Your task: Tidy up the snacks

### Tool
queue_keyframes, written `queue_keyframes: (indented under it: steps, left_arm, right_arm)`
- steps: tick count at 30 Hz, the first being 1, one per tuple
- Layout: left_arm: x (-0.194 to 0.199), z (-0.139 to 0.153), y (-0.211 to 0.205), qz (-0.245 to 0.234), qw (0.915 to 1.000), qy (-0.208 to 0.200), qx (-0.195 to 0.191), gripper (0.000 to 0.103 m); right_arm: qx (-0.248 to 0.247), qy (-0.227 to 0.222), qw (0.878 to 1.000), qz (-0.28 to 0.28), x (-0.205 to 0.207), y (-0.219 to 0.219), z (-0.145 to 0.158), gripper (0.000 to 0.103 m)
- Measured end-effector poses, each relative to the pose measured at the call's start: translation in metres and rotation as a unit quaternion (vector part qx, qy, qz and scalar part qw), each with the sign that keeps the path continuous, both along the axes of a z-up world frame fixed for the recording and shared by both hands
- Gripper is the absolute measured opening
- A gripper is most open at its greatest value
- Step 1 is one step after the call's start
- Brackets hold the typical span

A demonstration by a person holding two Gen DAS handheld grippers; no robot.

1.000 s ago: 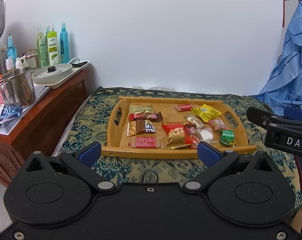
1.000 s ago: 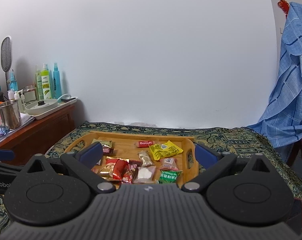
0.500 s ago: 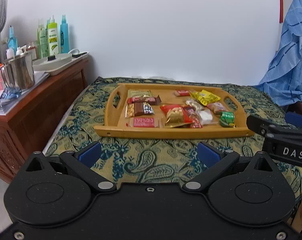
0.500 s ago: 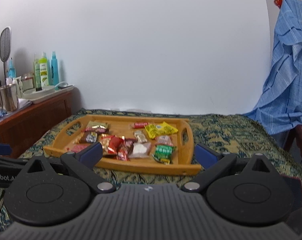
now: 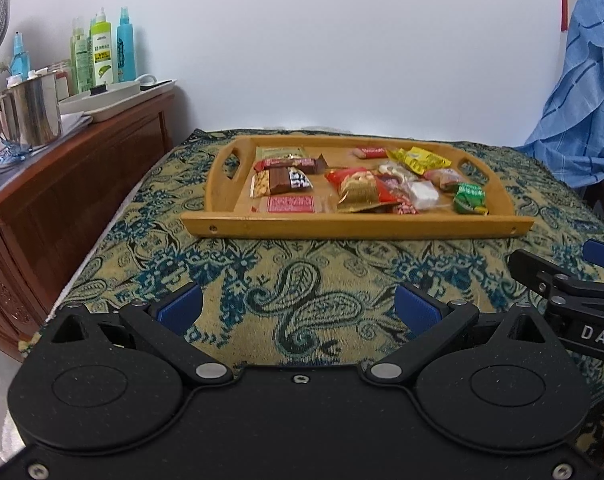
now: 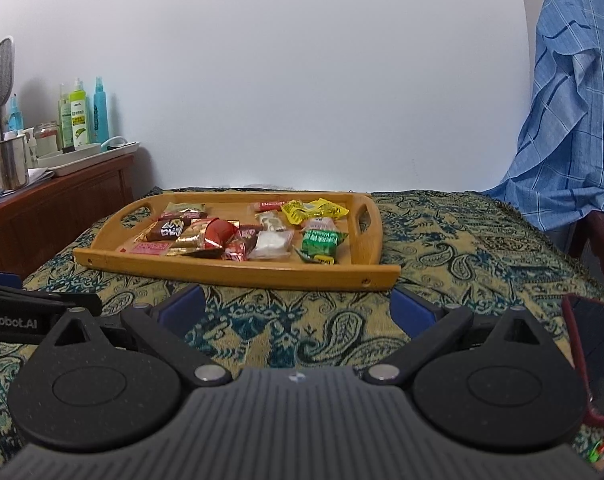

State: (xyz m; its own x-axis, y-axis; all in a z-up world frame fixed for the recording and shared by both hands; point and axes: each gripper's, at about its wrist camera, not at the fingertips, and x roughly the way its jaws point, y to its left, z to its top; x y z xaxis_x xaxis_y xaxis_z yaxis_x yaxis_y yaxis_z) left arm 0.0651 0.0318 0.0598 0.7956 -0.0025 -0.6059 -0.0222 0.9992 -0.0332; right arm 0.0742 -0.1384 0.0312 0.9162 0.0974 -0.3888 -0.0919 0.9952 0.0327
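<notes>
Room: white wall behind, a patterned gold and teal cloth (image 5: 302, 272) spread over the surface in front of both cameras.
Tray: wooden tray (image 5: 353, 226) with cut-out handles at both ends, flat on the cloth, well ahead of both grippers; it also shows in the right wrist view (image 6: 238, 268).
Snacks: all inside the tray, a loose heap of wrapped packets.
Left of tray: brown chocolate bar (image 5: 282, 180), with a flat pink packet (image 5: 290, 204) just in front of it near the front rim.
Middle of tray: red and gold packet (image 5: 357, 190), partly overlapping its neighbours; a white packet (image 5: 421, 194) just beside it.
Right of tray: green packet (image 5: 469, 198) near the front rim, yellow packet (image 5: 417, 158) further back.
Left gripper: left gripper (image 5: 300, 306) low over the cloth, blue pads spread wide, nothing between them, well short of the tray.
Right gripper: right gripper (image 6: 298, 304) likewise spread wide and empty, above the cloth just in front of the tray's front rim; its side shows at the right edge of the left wrist view.
Side cabinet: dark wooden cabinet (image 5: 62, 184) to the left, carrying a steel mug (image 5: 30, 110), spray bottles (image 5: 102, 56) and a white dish.
Right background: blue checked cloth (image 6: 573, 120) hanging by the wall.
Near right edge: dark phone in a red case (image 6: 593, 356) lying on the cloth beside the right gripper.
</notes>
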Motion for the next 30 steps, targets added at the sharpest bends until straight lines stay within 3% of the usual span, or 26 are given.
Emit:
queue_keyframes:
  steps: [10, 30]
  left_arm:
    - [0.013, -0.030, 0.001, -0.005, 0.9999, 0.006, -0.009, 0.103]
    - [0.025, -0.051, 0.007, -0.006, 0.9996, 0.026, -0.006, 0.103]
  right_arm:
    - [0.024, 0.024, 0.999, -0.023, 0.000, -0.004, -0.031, 0.103]
    - [-0.022, 0.057, 0.997, -0.041, 0.015, 0.005, -0.052, 0.103]
